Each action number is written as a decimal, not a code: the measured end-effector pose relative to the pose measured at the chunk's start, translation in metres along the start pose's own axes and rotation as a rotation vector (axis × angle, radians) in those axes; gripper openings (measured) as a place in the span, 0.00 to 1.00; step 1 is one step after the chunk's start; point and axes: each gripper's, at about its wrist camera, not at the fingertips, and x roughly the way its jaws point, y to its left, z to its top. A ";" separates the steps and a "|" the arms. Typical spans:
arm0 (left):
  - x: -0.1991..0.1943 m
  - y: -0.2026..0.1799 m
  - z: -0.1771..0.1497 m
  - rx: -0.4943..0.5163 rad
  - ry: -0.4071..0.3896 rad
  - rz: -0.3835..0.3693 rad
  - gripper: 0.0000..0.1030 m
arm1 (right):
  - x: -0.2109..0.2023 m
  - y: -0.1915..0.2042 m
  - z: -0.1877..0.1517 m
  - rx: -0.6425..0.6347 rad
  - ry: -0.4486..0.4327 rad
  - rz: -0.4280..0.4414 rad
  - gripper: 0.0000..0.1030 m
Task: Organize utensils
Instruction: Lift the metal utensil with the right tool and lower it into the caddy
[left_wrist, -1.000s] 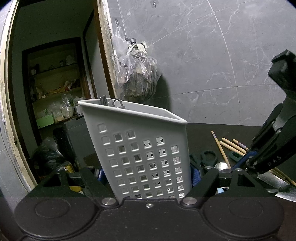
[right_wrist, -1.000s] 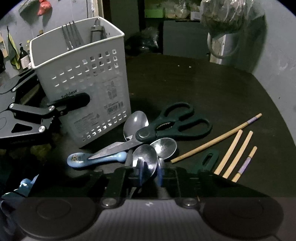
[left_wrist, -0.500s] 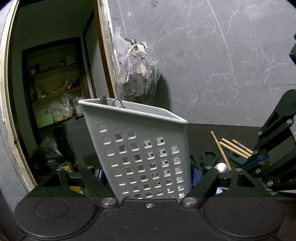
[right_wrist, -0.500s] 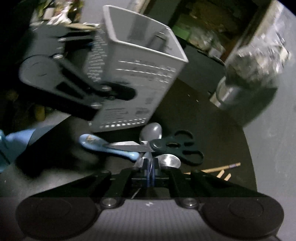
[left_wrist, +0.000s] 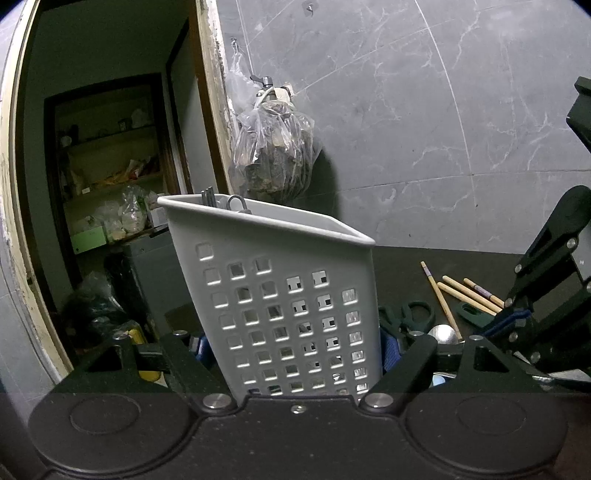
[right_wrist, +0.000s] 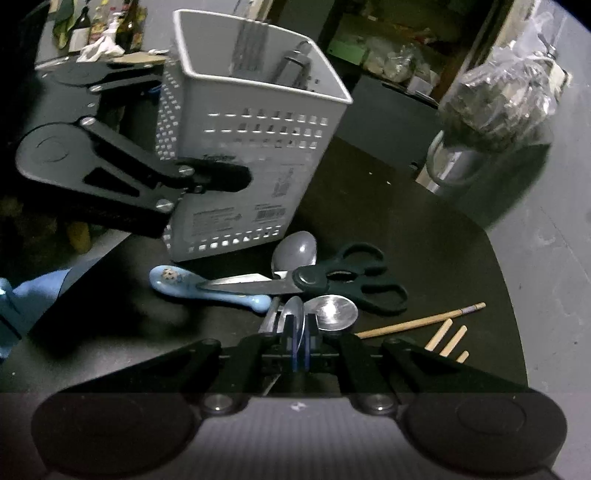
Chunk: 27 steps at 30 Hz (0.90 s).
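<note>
1 caddy (right_wrist: 255, 122), 1 scissors (right_wrist: 343, 277), 4 spoons (right_wrist: 295, 251), 4 chopsticks (right_wrist: 421, 323).

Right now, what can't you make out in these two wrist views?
- Utensils inside the white caddy: right wrist view is blurred and the wall hides all but the handle tops.
- Spoon in the right claw: its handle is hidden behind the closed jaws.
- Short chopsticks: lower ends hidden behind that claw's arm.

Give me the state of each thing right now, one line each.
Caddy: upright, gripped by left gripper.
Right gripper: shut on a metal spoon, turned on edge.
Scissors: closed, lying across the blue spoon.
Chopsticks: loose on table.
Fork: standing in caddy.
</note>
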 end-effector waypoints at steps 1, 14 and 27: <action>0.000 0.000 0.000 0.000 0.000 0.000 0.79 | 0.001 0.002 0.000 -0.006 0.001 0.002 0.04; 0.000 0.000 0.000 0.000 0.000 -0.001 0.79 | 0.011 -0.001 0.003 0.030 0.012 0.003 0.02; 0.001 0.001 -0.003 -0.006 0.001 0.000 0.78 | -0.040 -0.054 -0.001 0.366 -0.328 0.023 0.02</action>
